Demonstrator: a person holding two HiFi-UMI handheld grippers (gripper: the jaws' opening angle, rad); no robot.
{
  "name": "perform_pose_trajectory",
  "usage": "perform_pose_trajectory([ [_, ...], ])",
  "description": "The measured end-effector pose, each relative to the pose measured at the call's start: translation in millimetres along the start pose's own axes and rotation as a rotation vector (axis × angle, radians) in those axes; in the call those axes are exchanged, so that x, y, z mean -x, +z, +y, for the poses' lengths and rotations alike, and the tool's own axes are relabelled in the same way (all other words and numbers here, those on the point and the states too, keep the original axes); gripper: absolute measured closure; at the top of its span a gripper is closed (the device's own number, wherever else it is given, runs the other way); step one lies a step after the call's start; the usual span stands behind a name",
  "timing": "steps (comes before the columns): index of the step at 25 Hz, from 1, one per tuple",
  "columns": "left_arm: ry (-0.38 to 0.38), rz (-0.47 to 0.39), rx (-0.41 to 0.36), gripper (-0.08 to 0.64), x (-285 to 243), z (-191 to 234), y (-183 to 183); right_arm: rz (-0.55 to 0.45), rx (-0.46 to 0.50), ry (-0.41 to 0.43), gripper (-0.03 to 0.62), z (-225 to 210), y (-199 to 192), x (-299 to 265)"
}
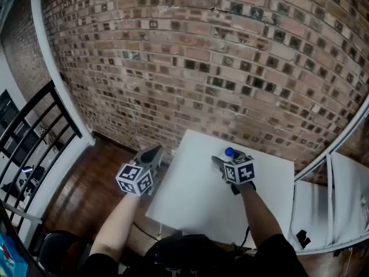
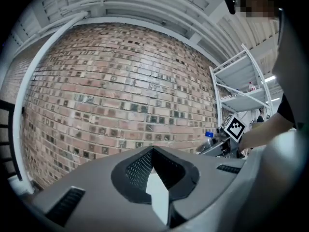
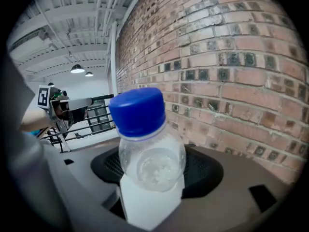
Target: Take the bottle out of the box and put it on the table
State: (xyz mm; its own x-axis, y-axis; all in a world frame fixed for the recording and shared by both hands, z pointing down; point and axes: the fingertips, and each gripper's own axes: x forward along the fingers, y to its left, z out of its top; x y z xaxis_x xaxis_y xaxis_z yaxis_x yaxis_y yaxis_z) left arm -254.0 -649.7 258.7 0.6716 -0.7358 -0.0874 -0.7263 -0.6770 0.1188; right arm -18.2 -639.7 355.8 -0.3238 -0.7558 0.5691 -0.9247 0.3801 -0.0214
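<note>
- The right gripper [image 1: 222, 162] has its jaws wide apart, clamped on the clear bottle [image 3: 150, 158] below its blue cap [image 3: 138, 111].
- The bottle is over the white table [image 1: 193, 198], near the brick wall [image 1: 202, 56].
- The left gripper [image 1: 151, 154], jaws together and empty, is beside the table's left edge.

A clear bottle [image 3: 152, 164] fills the middle of the frame. It has a big blue cap [image 3: 137, 111] on top and a white label [image 3: 147, 204] low down. The right gripper [image 3: 152, 185] holds it, with its grey fingers [image 3: 79, 180] pressed on both sides. The bottle leans a little to the left. A brick wall [image 3: 231, 66] covers the right side of the frame. At the middle left, the left gripper [image 3: 84, 103] shows small, with its marker cube [image 3: 44, 96]. Behind it is a black railing [image 3: 99, 117]. Two lamps [image 3: 77, 69] hang in the upper left.
</note>
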Motion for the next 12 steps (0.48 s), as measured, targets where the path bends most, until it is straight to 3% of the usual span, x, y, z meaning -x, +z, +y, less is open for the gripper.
perform_pose_trajectory([
  [12, 0.094, 0.103, 0.07, 0.555, -49, 60, -68, 0.105, -0.023, 0.068, 0.267, -51, -10, -124],
])
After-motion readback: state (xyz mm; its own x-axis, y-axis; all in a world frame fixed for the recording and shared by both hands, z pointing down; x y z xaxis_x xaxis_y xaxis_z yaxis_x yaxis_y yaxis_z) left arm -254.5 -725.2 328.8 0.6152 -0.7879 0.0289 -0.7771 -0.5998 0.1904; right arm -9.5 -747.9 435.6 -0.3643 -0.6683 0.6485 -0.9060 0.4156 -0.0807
